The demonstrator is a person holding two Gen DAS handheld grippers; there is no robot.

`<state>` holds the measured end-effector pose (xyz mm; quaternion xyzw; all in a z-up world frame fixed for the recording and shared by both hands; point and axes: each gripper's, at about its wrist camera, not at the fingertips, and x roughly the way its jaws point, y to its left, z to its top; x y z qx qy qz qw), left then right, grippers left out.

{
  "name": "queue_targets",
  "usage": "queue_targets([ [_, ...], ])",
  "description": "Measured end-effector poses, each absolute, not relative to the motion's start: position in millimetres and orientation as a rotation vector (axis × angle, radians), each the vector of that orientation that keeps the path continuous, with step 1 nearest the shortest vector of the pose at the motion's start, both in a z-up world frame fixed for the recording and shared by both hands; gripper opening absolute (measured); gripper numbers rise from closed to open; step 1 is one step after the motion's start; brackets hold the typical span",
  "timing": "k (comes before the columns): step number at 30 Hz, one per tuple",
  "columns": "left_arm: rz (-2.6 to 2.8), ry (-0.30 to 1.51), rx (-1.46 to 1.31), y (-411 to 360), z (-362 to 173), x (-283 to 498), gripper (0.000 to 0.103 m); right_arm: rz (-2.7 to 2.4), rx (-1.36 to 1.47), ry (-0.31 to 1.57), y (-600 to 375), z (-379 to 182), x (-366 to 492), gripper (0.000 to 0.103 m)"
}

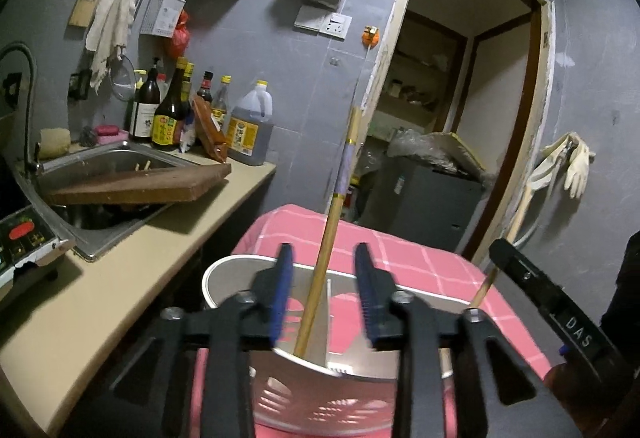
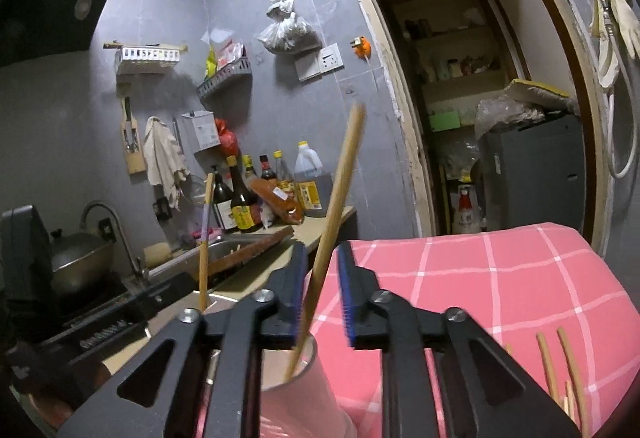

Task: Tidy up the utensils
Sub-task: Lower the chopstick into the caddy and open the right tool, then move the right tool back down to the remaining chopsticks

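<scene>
Right tool (image 2: 322, 294) open, straddling near-upright chopstick (image 2: 340, 198) in holder (image 2: 296, 394); loose chopsticks (image 2: 560, 370) lower right. Left tool (image 1: 325, 290) open, empty.

The tablecloth (image 2: 500, 278) is pink with a white grid, and the holder (image 1: 320, 390) standing on it is white with pink showing through its slots. The chopstick (image 1: 326, 250) in the holder is tan bamboo with a lilac band edged in gold
</scene>
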<state>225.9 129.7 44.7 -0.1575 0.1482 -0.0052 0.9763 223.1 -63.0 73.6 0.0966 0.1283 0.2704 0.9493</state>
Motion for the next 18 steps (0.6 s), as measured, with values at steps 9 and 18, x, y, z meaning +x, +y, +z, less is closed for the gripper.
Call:
queue_targets([
  [9,-0.028,0.253,-0.294,108,68,206,0.057,0.499,0.194,0.174,-100,96,198,0.056],
  [18,-0.079,0.185,-0.256,69,84,180,0.09,0.418,0.143,0.107,-153,117,153,0.094],
])
